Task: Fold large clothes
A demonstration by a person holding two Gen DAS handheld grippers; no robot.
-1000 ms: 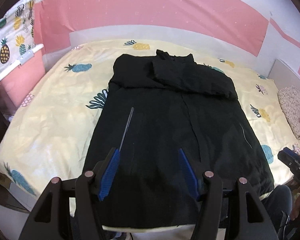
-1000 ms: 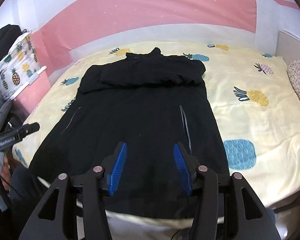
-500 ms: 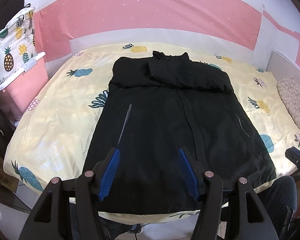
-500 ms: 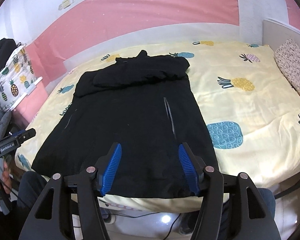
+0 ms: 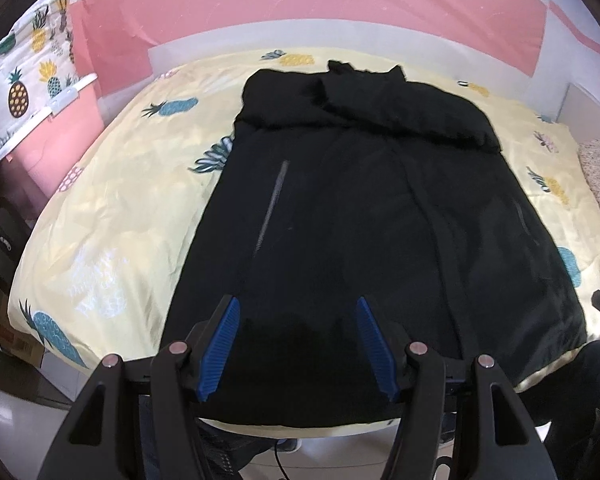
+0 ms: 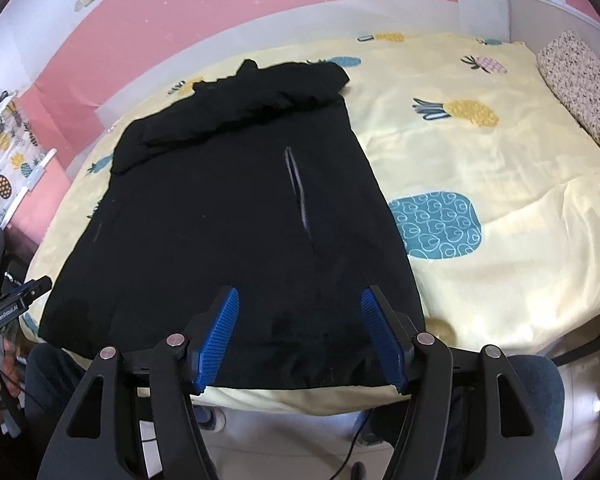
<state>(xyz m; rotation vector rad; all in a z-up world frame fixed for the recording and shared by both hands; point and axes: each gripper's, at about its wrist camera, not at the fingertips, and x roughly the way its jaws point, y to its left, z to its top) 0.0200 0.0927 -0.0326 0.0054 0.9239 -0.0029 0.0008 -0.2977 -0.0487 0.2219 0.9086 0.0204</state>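
Both hand-held grippers (image 5: pixel 298 344) (image 6: pixel 300 336) hover parted above the black coat's (image 6: pixel 220 208) near hem.

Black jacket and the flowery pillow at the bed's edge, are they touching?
Apart. The right wrist view shows the black jacket and the pillow separated by a wide stretch of pineapple bedsheet.

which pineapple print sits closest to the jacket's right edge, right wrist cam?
The big teal pineapple, right beside the jacket; the yellow one lies farther up the bed.
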